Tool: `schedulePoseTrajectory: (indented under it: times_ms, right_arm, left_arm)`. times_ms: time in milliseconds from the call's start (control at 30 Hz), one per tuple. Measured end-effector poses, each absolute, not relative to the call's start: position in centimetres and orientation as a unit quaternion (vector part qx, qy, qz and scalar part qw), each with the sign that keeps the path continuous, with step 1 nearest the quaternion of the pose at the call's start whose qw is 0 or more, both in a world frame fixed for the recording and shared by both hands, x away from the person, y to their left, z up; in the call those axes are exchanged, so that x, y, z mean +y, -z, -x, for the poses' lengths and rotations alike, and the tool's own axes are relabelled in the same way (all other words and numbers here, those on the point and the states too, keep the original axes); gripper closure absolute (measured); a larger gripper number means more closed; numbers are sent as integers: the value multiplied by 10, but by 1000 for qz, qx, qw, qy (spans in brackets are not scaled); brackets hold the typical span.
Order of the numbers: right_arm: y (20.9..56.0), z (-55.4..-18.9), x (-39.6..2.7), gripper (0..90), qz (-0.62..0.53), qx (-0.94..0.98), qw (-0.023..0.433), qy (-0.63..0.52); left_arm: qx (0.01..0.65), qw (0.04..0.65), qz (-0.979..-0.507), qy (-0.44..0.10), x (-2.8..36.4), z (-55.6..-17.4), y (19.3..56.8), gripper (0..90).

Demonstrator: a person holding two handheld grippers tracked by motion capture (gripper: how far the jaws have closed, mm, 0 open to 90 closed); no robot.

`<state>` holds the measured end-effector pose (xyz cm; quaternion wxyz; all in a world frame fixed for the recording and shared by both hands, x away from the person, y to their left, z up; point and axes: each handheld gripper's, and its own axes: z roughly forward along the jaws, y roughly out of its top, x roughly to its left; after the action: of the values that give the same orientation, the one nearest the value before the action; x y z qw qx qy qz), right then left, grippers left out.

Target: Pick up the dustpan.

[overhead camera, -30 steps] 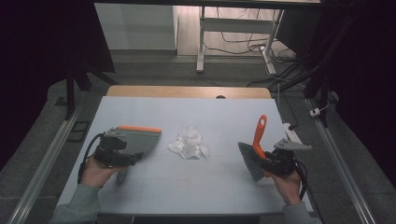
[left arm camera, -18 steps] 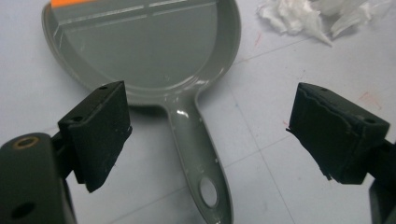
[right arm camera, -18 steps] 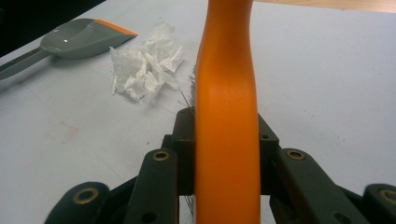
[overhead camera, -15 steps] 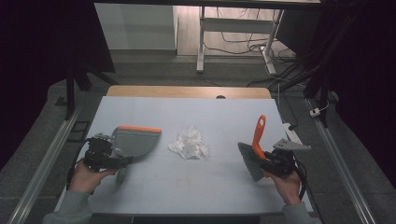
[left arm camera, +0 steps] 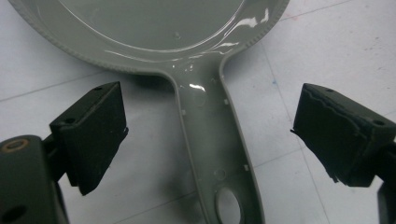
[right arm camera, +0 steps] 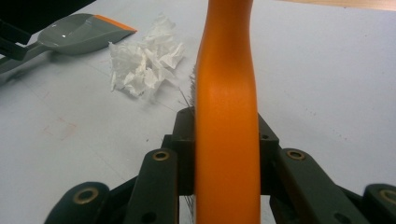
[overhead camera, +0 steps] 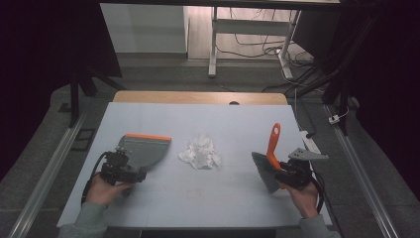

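The left tool [left arm camera: 205,135] stands wide open, its jaws having just spread, with the dustpan [left arm camera: 205,93] handle lying on the surface [overhead camera: 223,198] between them, apparently untouched. The right tool [right arm camera: 226,154] clamps the brush [right arm camera: 226,93] handle; crumpled paper [right arm camera: 142,60] lies ahead to its left.

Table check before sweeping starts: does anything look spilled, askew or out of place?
Only the crumpled white paper lies loose mid-table, between the dustpan and the brush. Nothing else looks odd or damaged.
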<state>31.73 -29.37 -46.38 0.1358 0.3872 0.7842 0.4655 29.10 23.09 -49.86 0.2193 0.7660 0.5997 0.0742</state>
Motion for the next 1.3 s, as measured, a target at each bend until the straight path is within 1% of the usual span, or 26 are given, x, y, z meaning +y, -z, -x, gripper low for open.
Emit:
schedulePoseTrajectory:
  times_ms: [133, 333, 433, 567, 700, 733, 800, 1067, 1133, 1167, 1300]
  right_arm:
    - [464, -317, -294, 703, -387, 785, 136, -465]
    - [465, -318, -294, 703, -388, 785, 136, -463]
    - [465, -317, -293, 703, -388, 786, 136, -462]
    - [465, -317, -293, 703, -387, 787, 137, -460]
    - [465, -318, -293, 703, -388, 786, 138, -461]
    - [465, -317, -293, 703, -389, 787, 139, -459]
    - [465, -317, -293, 703, -389, 786, 140, -459]
    - [465, -318, -293, 703, -389, 786, 139, -459]
    - [465, -318, -293, 703, -389, 787, 139, -459]
    - [465, -317, -293, 703, -389, 787, 140, -458]
    - [465, -317, -293, 703, -389, 787, 141, -458]
  left_arm:
    - [608, 225, -759, -63, 231, -294, 508, 113]
    - [616, 231, -750, -64, 233, -296, 512, 135]
    - [622, 238, -744, -61, 235, -297, 515, 160]
    - [627, 243, -738, -58, 235, -298, 518, 216]
    - [631, 245, -734, -55, 235, -299, 521, 293]
    - [632, 244, -734, -55, 235, -299, 522, 293]
    - [636, 249, -729, -55, 235, -300, 522, 363]
    - [643, 279, -712, -41, 243, -300, 521, 530]
    - [643, 284, -710, -39, 244, -300, 521, 547]
    - [644, 284, -710, -39, 244, -299, 521, 587]
    - [647, 286, -706, -34, 246, -299, 521, 607]
